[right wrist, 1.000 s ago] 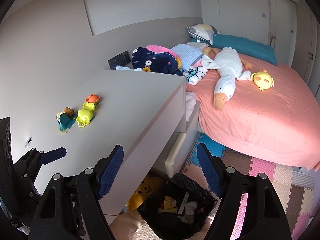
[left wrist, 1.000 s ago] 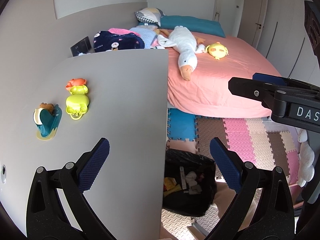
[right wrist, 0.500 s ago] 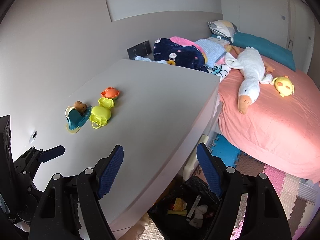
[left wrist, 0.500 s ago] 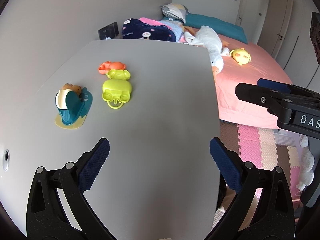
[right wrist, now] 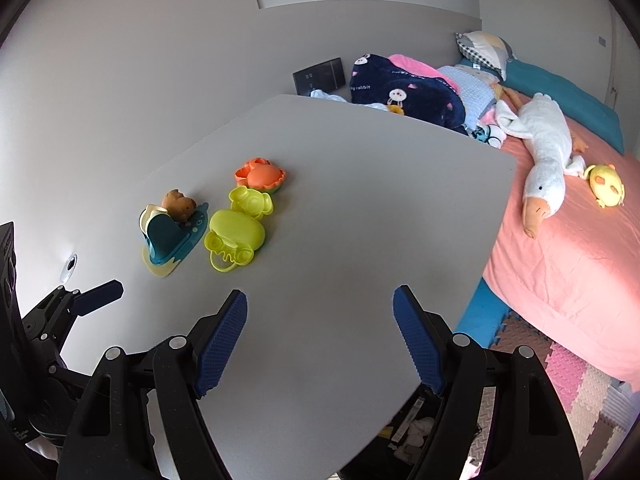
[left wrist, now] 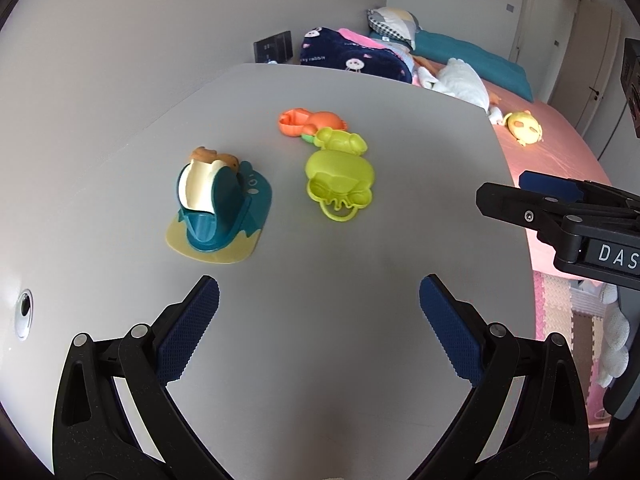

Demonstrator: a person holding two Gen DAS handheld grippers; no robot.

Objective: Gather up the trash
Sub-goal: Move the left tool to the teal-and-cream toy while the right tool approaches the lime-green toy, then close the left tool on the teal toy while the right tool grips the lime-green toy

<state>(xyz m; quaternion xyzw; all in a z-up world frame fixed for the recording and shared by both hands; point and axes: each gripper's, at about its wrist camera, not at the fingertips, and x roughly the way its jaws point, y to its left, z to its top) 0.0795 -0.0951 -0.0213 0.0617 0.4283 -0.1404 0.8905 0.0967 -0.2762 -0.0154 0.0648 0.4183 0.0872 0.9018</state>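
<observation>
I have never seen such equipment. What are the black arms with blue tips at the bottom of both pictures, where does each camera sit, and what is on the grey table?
There is no robot here. A person holds a hand tool in each hand, and each tool has two fingers with blue pads and a wide-angle camera looking along them.

One picture comes from the left gripper, the other from the right gripper. Each tool also shows at the edge of the other's picture.

Both are open and hold nothing.

On the table lie a teal toy, a yellow-green toy and an orange toy. Beyond it is a pink bed with a plush goose.
</observation>
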